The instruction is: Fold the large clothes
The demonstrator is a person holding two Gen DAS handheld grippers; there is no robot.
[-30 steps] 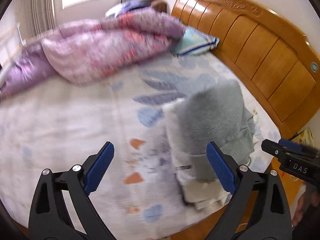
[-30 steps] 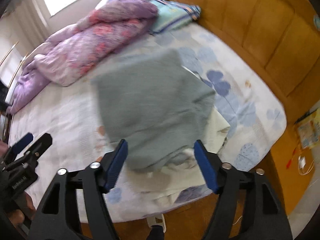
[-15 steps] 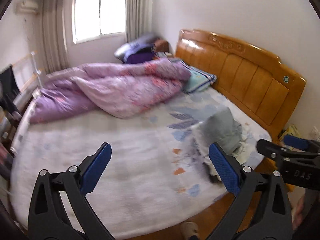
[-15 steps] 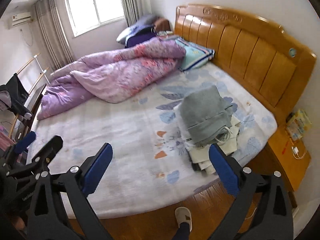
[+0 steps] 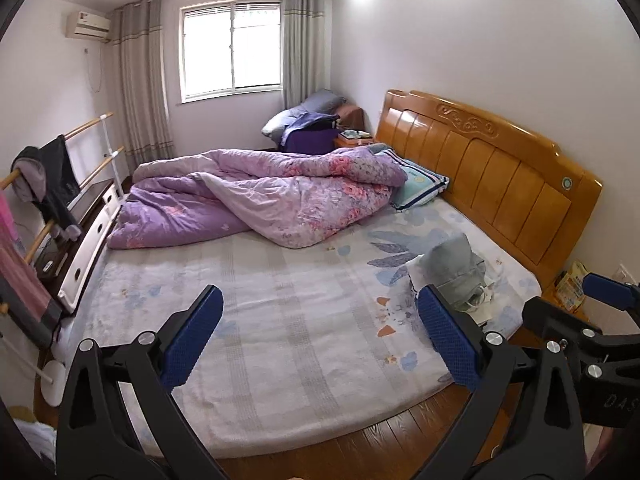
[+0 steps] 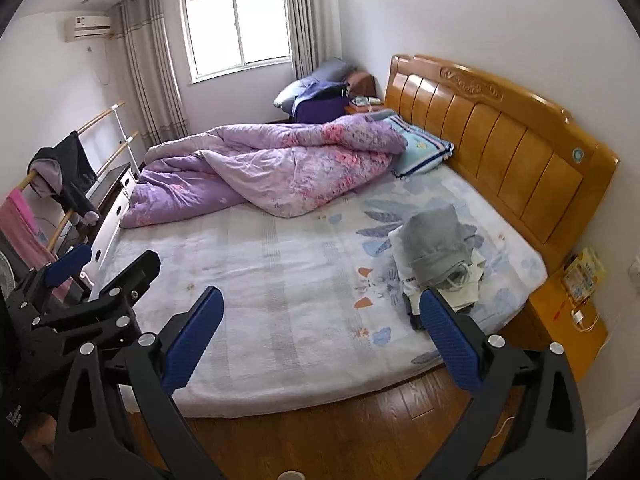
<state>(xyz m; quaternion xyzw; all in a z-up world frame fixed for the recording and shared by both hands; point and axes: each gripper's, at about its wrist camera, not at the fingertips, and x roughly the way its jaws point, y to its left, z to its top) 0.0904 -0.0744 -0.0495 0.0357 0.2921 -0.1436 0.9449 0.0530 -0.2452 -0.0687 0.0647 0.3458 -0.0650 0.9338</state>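
A folded grey garment (image 5: 452, 264) (image 6: 436, 240) tops a small stack of folded pale clothes (image 6: 440, 292) near the bed's right front corner, below the headboard. Both grippers hang well back from the bed, above the wooden floor and apart from the stack. My left gripper (image 5: 318, 308) is open, with only bedsheet showing between its blue pads (image 5: 192, 340). My right gripper (image 6: 320, 308) is open wide as well and holds nothing. In the left wrist view the right gripper (image 5: 580, 332) shows at the right edge; in the right wrist view the left gripper (image 6: 100, 288) shows at the left.
A crumpled purple floral quilt (image 5: 260, 200) and a striped pillow (image 5: 420, 184) lie at the bed's far side. The wooden headboard (image 6: 500, 128) stands to the right, with a nightstand (image 6: 568, 316) beside it. A drying rack with hanging clothes (image 6: 60, 176) stands left.
Both grippers have drawn back and upward from the grey stack, which now looks small and far off. The right gripper's jaws have spread wider. The whole bed has come into view.
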